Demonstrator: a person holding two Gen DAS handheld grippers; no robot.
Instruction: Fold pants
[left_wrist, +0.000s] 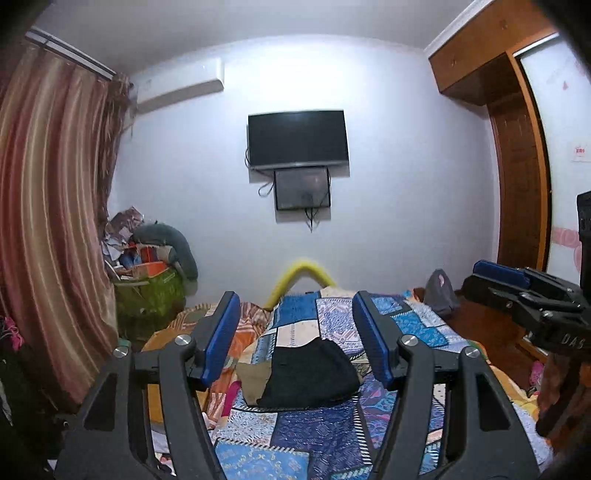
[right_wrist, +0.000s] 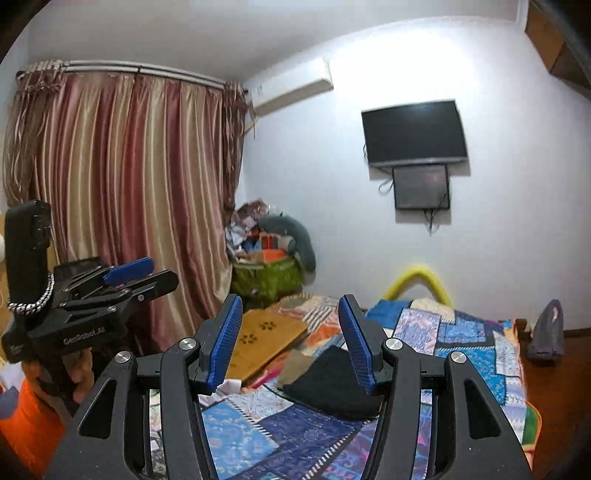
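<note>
Black pants (left_wrist: 310, 373) lie folded in a small stack on the patchwork bed (left_wrist: 325, 435), on top of a tan folded garment (left_wrist: 253, 380). They also show in the right wrist view (right_wrist: 332, 384). My left gripper (left_wrist: 297, 332) is open and empty, raised above the near side of the pants. My right gripper (right_wrist: 290, 336) is open and empty, also raised above the bed. Each gripper shows at the edge of the other's view: the right one (left_wrist: 524, 291) and the left one (right_wrist: 122, 277).
A yellow mat (right_wrist: 266, 336) with paw prints lies on the bed's left. A green bag (left_wrist: 151, 295) of clutter stands by the striped curtain (left_wrist: 48, 221). A TV (left_wrist: 297, 138) hangs on the far wall. A wooden wardrobe (left_wrist: 517, 177) stands at right. A grey bag (left_wrist: 439, 291) sits at the bed's far right.
</note>
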